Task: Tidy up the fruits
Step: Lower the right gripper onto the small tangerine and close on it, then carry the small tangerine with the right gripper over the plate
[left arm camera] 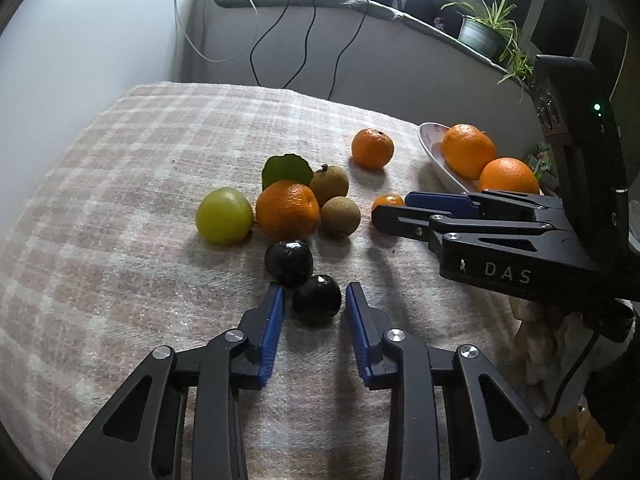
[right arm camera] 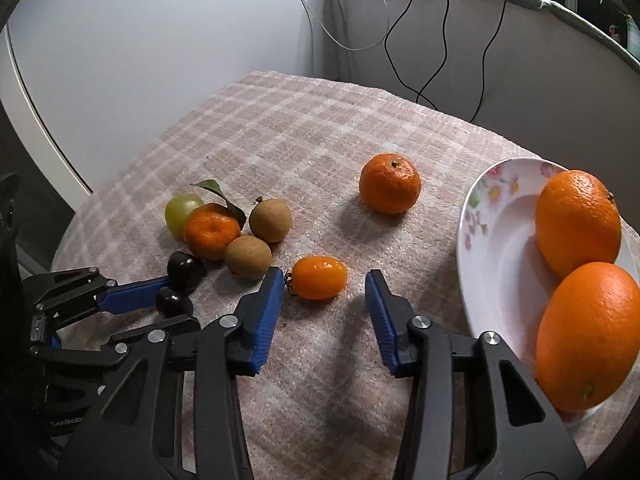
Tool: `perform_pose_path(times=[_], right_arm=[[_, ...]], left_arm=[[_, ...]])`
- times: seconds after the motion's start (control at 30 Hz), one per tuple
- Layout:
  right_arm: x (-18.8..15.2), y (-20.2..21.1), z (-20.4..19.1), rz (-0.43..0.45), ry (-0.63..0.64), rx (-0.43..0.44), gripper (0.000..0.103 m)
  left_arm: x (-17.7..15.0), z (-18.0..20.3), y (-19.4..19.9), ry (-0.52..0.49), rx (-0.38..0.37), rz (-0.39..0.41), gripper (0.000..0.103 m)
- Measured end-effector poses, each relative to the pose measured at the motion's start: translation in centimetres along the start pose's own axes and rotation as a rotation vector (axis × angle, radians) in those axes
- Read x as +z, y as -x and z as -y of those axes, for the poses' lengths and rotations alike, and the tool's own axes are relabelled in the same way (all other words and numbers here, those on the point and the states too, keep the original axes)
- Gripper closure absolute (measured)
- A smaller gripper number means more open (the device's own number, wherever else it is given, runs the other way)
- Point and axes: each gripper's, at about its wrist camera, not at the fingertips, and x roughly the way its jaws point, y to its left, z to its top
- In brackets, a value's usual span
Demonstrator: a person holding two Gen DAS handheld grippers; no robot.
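Two spread claws over pink plaid cloth [left arm camera: 120, 200]: left gripper [left arm camera: 315, 300] brackets dark round cherry [left arm camera: 316, 299], w/ small oval orange tomato [right arm camera: 319, 277] just ahead of right gripper [right arm camera: 324, 288], btwn its tips

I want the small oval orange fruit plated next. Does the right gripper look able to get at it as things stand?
Probably yes. The right gripper is open, and the small oval orange fruit lies on the checked cloth just ahead of its fingertips, apart from the brown fruits. Nothing sits between them.
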Motion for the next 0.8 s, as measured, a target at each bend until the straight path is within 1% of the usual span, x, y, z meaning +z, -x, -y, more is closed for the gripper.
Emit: perform_pose_path(times=[0.27, 0.37, 0.47, 0.67, 0.8], right_arm=[[0.2, -0.8, -1.0, -0.018, 0.039, -0.009, 0.067], [0.2, -0.8, -0.9, -0.020, 0.040, -0.009, 0.068], [0.1, -0.7, -1.1, -0.019, 0.045, -0.010, 0.068], [-0.3, 0.2, -1.3, 0.006, 0.041, 0.000, 0.069], [-0.6, 1.7, -1.1, 0.035, 0.018, 0.020, 0.069]], left_arm=[[-0.1, 0.3, 0.1, -0.023, 0.019, 0.003, 0.077], [-0.1, 0.2, 0.1, -0.018, 0.015, 0.006, 0.080], [-0.1, 0.2, 0.3, -0.018, 0.012, 0.010, 0.081], [-0.2, -0.1, 1.2, -0.004, 0.003, 0.022, 0.081], [-0.1, -0.1, 2.1, 0.004, -0.007, 0.037, 0.081]])
